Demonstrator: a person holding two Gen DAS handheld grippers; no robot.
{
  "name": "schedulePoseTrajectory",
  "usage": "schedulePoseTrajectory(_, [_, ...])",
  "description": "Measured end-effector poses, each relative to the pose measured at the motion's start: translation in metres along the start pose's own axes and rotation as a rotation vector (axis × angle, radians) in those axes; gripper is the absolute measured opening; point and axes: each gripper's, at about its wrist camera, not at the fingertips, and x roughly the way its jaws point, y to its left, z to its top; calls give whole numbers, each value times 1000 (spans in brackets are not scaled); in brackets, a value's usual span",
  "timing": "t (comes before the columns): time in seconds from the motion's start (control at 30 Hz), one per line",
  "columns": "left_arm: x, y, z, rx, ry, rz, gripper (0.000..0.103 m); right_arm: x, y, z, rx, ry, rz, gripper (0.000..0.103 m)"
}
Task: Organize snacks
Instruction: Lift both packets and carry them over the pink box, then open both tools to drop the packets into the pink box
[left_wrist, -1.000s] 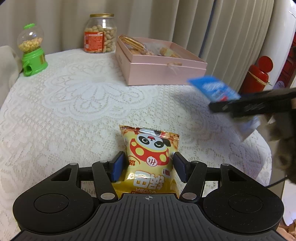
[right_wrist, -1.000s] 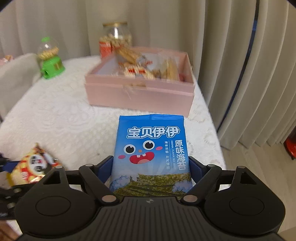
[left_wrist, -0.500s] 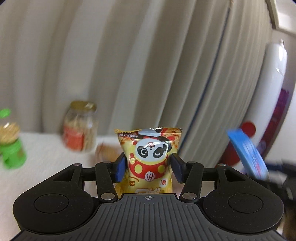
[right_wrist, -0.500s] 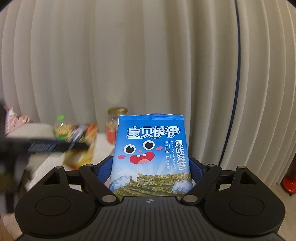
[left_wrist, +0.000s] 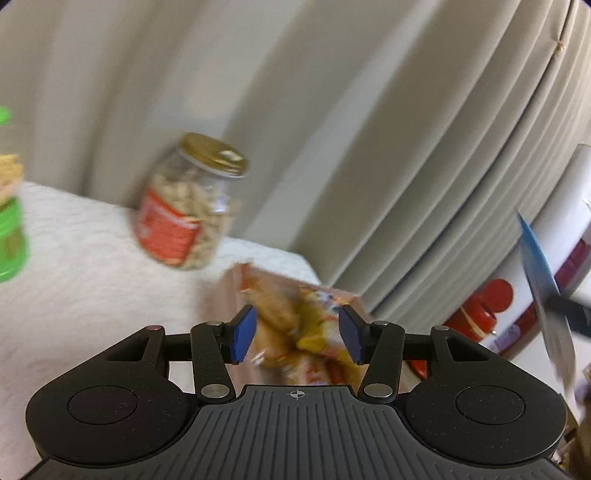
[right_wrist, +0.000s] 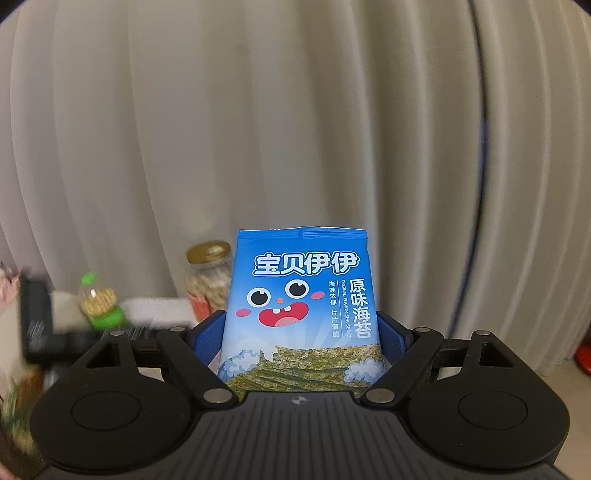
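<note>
— How far is the sorting judged to be?
— Partly done, it seems. Some snack packets are seen in the pink box, just under the left gripper.
— Is something held there?
— Its jaws have just been closing a little. Blurred yellow wrapping is seen between them, but whether it is pinched cannot be told.
— And the other side?
— The blue seaweed packet is clamped upright by the right gripper, in the air. It is not yet placed.
</note>
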Motion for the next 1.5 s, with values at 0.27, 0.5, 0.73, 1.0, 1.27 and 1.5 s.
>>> schedulePoseTrajectory(0.27, [-25, 34, -37, -63, 46, 32, 54, 127, 23, 7, 90, 202, 58, 87])
schedulePoseTrajectory(0.5, [-48, 30, -62, -42, 3, 104, 54, 114, 15, -20, 114, 170, 77, 87])
schedulePoseTrajectory(0.73, [-67, -7, -129, 80, 122, 250, 54, 75, 15, -72, 36, 212, 62, 89])
schedulePoseTrajectory(1.0, [-52, -30, -174, 237, 112, 362, 55, 53, 10, -167, -44, 282, -34, 89])
schedulePoseTrajectory(1.27, [-9, -43, -164, 324, 71, 446, 56, 80, -2, -180, 6, 300, -96, 93])
schedulePoseTrajectory(1.5, [-8, -45, -167, 329, 54, 463, 56, 90, -2, -183, 7, 295, -156, 103])
